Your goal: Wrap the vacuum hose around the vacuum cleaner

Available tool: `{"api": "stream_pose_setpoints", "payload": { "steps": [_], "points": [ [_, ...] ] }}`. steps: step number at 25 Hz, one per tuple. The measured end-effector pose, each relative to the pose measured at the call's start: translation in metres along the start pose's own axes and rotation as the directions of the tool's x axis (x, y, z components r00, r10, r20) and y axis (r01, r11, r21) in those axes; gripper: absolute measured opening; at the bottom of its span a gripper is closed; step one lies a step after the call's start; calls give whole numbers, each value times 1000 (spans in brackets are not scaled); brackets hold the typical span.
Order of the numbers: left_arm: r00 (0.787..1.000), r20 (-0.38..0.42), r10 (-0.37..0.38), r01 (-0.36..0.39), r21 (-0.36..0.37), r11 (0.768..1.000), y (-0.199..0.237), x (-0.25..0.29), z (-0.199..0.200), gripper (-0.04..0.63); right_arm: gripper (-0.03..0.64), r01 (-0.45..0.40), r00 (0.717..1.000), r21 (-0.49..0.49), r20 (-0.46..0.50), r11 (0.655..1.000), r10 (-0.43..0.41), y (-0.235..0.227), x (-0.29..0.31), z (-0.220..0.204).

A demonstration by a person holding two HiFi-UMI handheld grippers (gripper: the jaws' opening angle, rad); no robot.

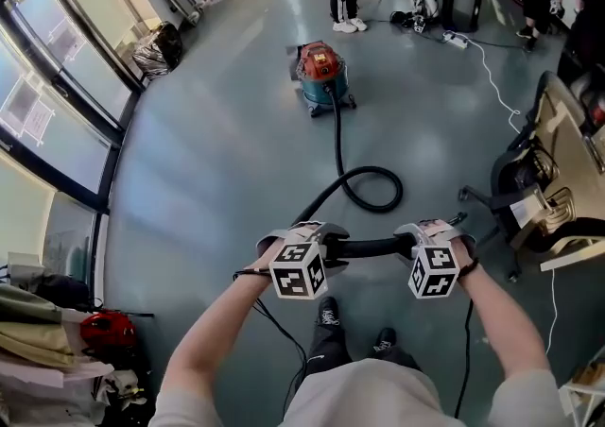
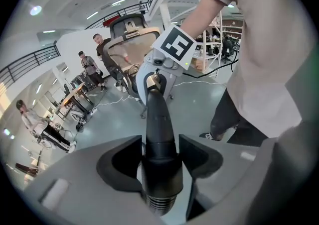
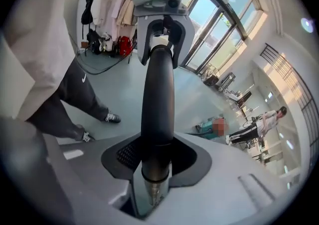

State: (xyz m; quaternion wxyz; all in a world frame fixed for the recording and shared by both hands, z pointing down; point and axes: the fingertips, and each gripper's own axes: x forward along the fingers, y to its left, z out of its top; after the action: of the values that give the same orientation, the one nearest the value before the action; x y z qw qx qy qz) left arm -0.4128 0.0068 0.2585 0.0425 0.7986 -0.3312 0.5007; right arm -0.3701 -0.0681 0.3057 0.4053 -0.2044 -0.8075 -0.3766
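pale short-sleeved shirt [image 1: 378,397], dark trousers [image 1: 326,354], black trainers [image 1: 328,312]; left claw [image 1: 326,244] and right claw [image 1: 414,242] grey with marker cubes [image 1: 299,272].

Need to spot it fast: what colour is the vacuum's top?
The vacuum top is red; best in the head view.

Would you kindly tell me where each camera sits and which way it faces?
Head view: on the person's head, looking steeply down at the vacuum cleaner and vacuum hose; forearms, legs, left gripper and right gripper show.
Left gripper view: on the left gripper, facing along its clamped jaws toward the right gripper; torso shows.
Right gripper view: reverse, toward the left gripper and windows; legs show.
Shared: both gripper views see the vacuum hose's rigid end.
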Motion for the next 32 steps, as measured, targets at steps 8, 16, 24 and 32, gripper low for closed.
{"api": "stream_pose_setpoints", "payload": {
  "steps": [8,16,24,32],
  "points": [
    [976,128,-178,187,-64,980,11,-20,-61,232,155,-71,974,-211,-225,975,22,-25,20,-5],
    [940,183,-289,317,-144,937,33,24,-24,236,155,-72,980,-244,-197,967,23,-59,37,1],
    [978,99,-182,206,-401,892,85,79,24,176,160,-50,998,-370,-64,928,28,-99,41,-40],
    [997,-3,-75,62,-533,844,120,111,50,153,295,11,1000,-406,-9,914,-16,-143,38,-81]
  ]
}}
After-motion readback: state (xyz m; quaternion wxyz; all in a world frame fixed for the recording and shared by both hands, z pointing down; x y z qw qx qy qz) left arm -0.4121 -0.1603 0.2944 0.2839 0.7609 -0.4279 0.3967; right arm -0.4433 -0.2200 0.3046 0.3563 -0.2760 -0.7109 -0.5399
